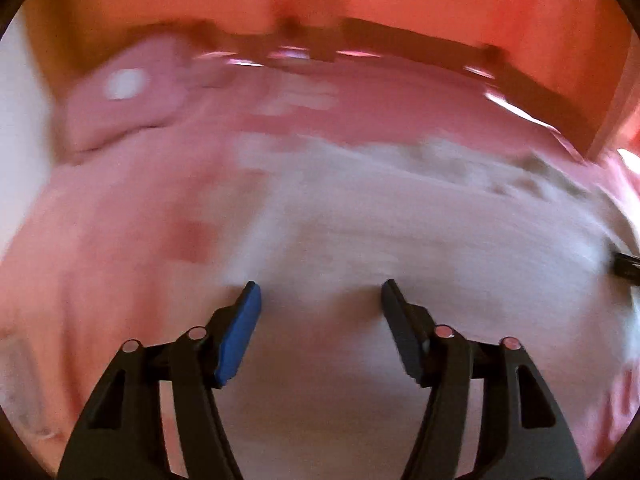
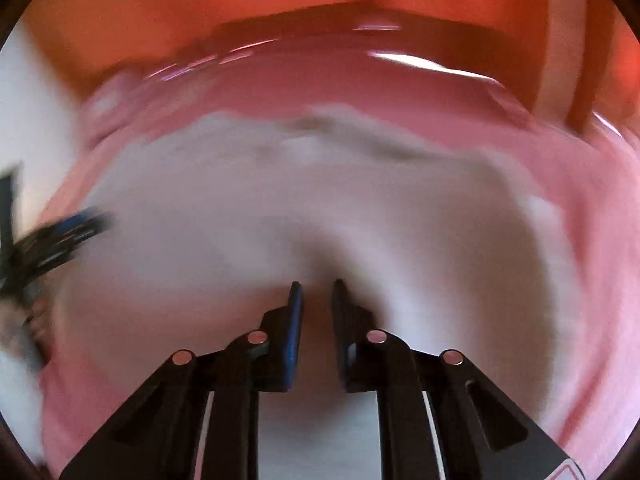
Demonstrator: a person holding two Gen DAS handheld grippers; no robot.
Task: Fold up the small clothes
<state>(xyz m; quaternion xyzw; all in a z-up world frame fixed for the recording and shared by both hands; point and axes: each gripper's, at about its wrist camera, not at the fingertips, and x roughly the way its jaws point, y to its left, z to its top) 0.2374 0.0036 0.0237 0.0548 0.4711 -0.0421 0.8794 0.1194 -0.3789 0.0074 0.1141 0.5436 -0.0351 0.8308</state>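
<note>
A small, pale grey-white garment of soft cloth (image 2: 248,200) lies spread over a pink fabric-covered surface (image 1: 100,216), directly beneath both grippers; both views are blurred. The left gripper (image 1: 320,292) hangs just above the cloth with its jaws spread wide and nothing between them. The right gripper (image 2: 318,284) has its jaws drawn nearly together at a raised pucker of the cloth; whether fabric is pinched there cannot be told. The garment looks light, limp and easily wrinkled, so it would probably sag and slide when lifted; a hem or corner seems the soundest place to take hold. No container is in view. A pink pad with a white disc (image 1: 124,92) lies at the far left.
</note>
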